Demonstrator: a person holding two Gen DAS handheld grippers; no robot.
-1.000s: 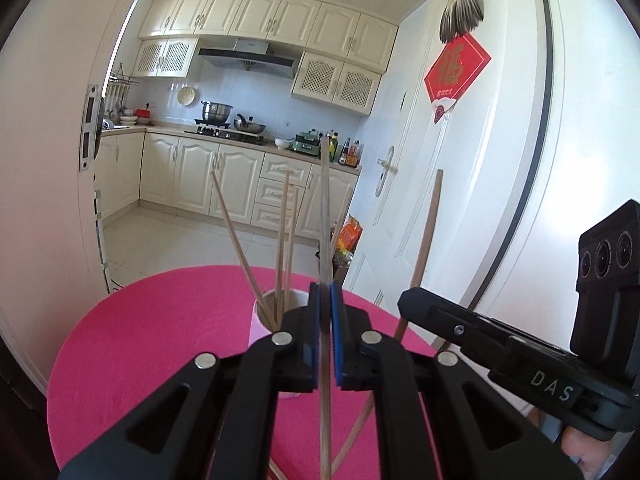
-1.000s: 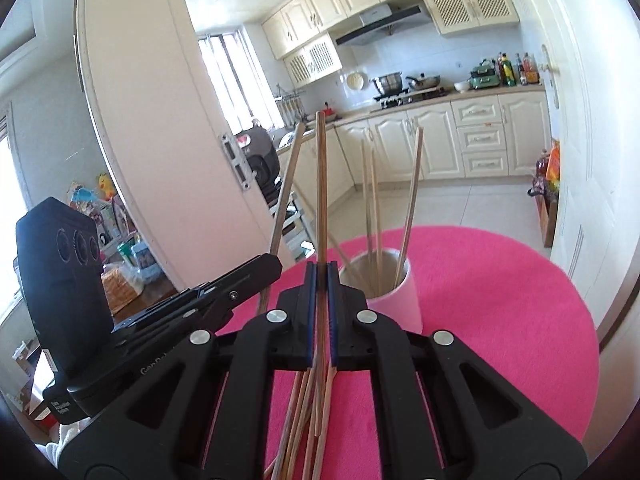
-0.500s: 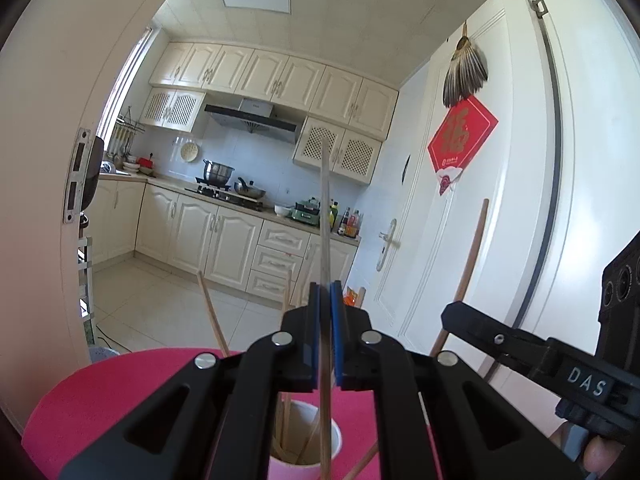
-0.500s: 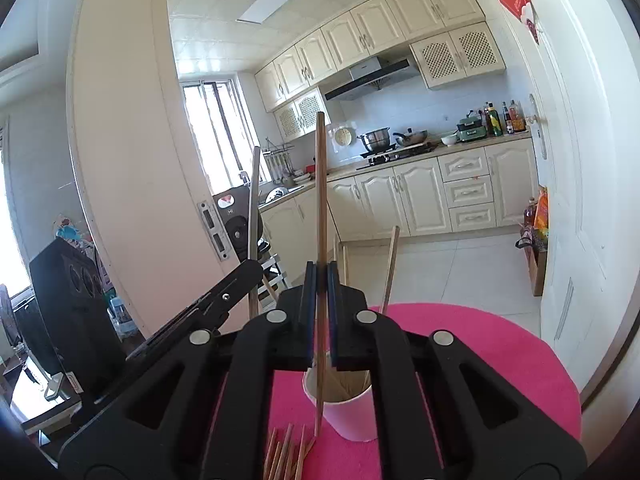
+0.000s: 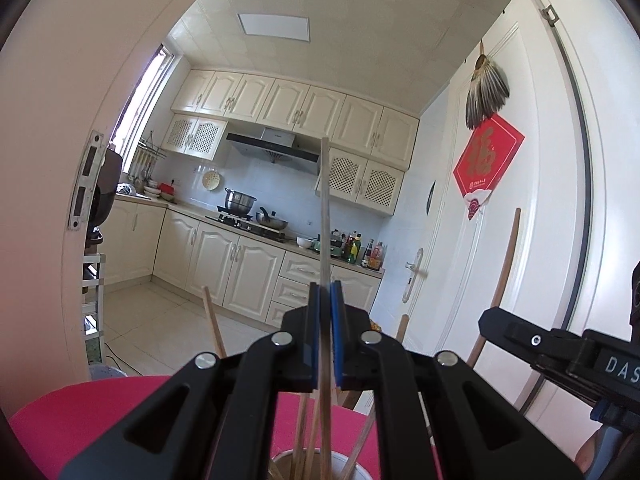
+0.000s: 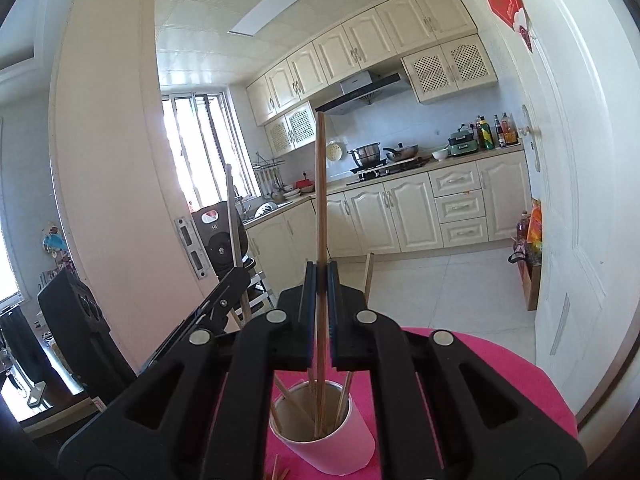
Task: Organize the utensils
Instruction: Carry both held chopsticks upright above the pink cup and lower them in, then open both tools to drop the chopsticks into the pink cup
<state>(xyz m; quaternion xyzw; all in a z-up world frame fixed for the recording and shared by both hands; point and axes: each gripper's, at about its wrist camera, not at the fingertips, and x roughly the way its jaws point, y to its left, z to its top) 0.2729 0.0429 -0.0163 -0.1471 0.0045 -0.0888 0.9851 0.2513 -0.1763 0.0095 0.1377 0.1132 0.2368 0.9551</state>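
Both grippers have come in over the cup since a second ago, when it stood farther ahead on the pink table; each chopstick's lower end now sits inside the cup's mouth. From the right wrist camera, the right gripper (image 6: pixel 319 280) is clamped tight on a brown chopstick (image 6: pixel 320 184) that stands nearly upright, its lower end down inside the pink paper cup (image 6: pixel 324 436) among several other chopsticks (image 6: pixel 344 396) leaning against the rim. That cup rests on the pink table (image 6: pixel 500 384), directly below the gripper. A few loose sticks lie on the table just in front of the cup — only their tips show. From the left wrist camera, the left gripper (image 5: pixel 325 292) is pinched narrow on a pale chopstick (image 5: pixel 325 208), also near vertical, its lower part reaching into the cup (image 5: pixel 348 460) at the bottom edge. The right gripper's black body (image 5: pixel 560 352) shows at the right, with its chopstick (image 5: pixel 508 260) rising beside the white door (image 5: pixel 480 220).
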